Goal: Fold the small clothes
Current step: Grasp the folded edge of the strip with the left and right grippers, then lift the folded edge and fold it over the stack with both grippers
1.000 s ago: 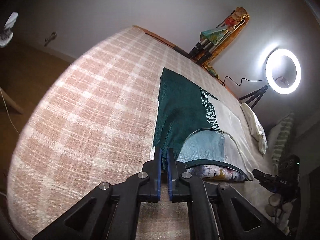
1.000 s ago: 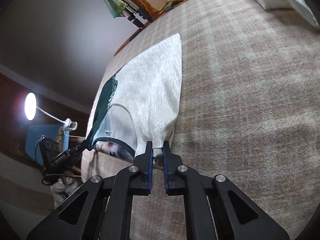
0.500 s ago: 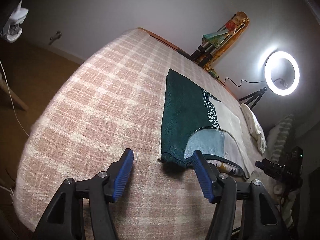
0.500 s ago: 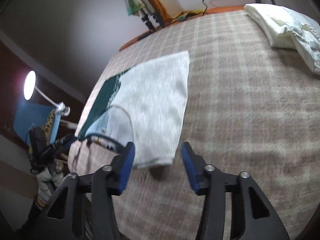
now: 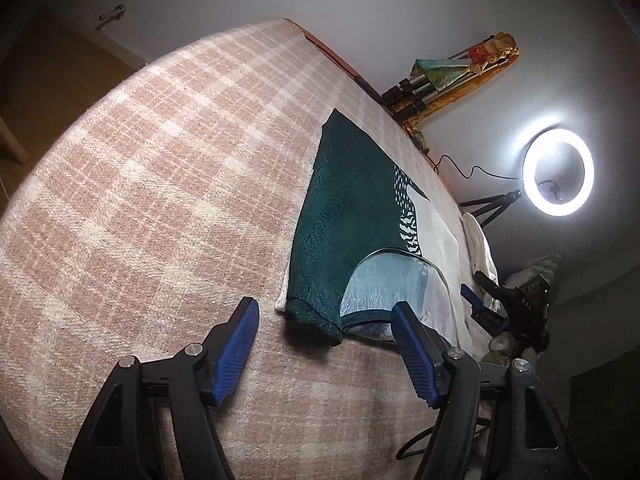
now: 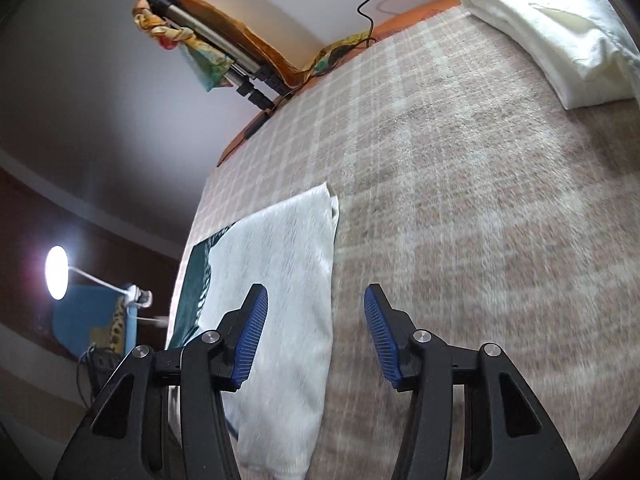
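Checked bed (image 5: 168, 184) carries the shirt (image 5: 340, 216) flat. Left gripper (image 5: 324, 344) has its fingers spread, the shirt's corner between them; right gripper (image 6: 316, 340) fingers spread over the shirt's (image 6: 288, 280) white edge.

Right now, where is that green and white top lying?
The green and white top lies flat on the checked blanket, just ahead of the open left gripper. In the right wrist view its white half runs under the open right gripper.

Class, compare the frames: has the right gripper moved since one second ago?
Yes. The right gripper released the white and green garment, opened, and pulled back and up from it; the garment lies flat on the checked blanket.
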The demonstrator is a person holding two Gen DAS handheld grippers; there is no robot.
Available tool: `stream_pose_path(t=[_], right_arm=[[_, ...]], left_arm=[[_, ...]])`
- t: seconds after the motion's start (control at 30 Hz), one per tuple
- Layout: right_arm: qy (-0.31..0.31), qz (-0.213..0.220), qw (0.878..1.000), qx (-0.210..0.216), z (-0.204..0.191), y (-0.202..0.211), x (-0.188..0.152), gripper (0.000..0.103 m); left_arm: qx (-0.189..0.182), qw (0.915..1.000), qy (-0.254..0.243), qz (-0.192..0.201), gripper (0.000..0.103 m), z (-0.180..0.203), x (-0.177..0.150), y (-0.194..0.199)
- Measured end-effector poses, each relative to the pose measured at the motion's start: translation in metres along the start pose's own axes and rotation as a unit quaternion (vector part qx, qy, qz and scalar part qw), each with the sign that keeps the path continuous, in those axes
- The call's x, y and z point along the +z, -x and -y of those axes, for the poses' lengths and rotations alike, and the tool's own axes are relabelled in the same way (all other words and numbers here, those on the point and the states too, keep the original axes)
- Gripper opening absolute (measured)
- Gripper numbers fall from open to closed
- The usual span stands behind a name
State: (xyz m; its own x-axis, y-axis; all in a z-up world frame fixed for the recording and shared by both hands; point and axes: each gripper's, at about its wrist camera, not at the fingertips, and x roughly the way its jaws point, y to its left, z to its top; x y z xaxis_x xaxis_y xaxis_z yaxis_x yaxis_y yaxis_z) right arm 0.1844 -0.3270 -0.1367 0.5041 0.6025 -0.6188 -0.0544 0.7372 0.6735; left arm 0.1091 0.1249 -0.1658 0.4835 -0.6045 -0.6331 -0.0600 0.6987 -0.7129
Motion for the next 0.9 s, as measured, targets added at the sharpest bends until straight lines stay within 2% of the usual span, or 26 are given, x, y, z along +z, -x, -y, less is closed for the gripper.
stream_pose_path(t=[0.3, 0.37, 0.4, 0.5, 0.53, 0.57, 0.6, 0.63, 0.67, 0.73, 0.9], right_arm=[[0.009, 0.0, 1.0, 0.02, -0.004, -0.029, 0.022, 0.05], [0.01, -0.002, 1.0, 0.026, -0.006, -0.034, 0.026, 0.05], [0.009, -0.003, 1.0, 0.029, -0.007, -0.038, 0.028, 0.05], [0.008, -0.003, 0.999, 0.036, -0.009, -0.045, 0.033, 0.05], [0.007, -0.003, 0.999, 0.037, -0.01, -0.048, 0.035, 0.049], [0.007, -0.004, 0.999, 0.038, -0.012, -0.05, 0.036, 0.047], [0.008, -0.007, 0.999, 0.04, -0.013, -0.053, 0.038, 0.036], [0.009, -0.015, 0.999, 0.038, -0.014, -0.057, 0.039, 0.016], [0.011, -0.024, 0.999, 0.032, -0.016, -0.062, 0.039, 0.008], [0.023, -0.028, 0.999, 0.014, -0.021, -0.066, 0.038, 0.005], [0.075, -0.008, 0.997, -0.014, -0.047, -0.054, 0.042, 0.002]], left_arm=[[-0.006, 0.9999, -0.014, -0.003, 0.069, 0.017, 0.007, -0.018], [-0.011, 0.9999, -0.009, -0.003, 0.063, 0.018, 0.011, -0.023], [-0.01, 0.9999, -0.009, 0.001, 0.06, 0.019, 0.012, -0.025], [-0.008, 1.0, 0.0, 0.001, 0.037, 0.02, 0.016, -0.034], [-0.006, 1.0, 0.002, -0.002, 0.023, 0.02, 0.018, -0.039], [-0.003, 1.0, 0.002, -0.003, 0.012, 0.021, 0.019, -0.042], [0.003, 1.0, 0.001, 0.001, 0.008, 0.022, 0.019, -0.044], [0.007, 1.0, -0.002, 0.005, 0.007, 0.024, 0.019, -0.044], [0.009, 0.9999, -0.007, 0.009, 0.005, 0.025, 0.018, -0.044], [0.012, 0.9994, -0.022, 0.022, 0.004, 0.034, 0.017, -0.039], [0.017, 0.9969, -0.064, 0.044, 0.002, 0.061, 0.016, -0.024]])
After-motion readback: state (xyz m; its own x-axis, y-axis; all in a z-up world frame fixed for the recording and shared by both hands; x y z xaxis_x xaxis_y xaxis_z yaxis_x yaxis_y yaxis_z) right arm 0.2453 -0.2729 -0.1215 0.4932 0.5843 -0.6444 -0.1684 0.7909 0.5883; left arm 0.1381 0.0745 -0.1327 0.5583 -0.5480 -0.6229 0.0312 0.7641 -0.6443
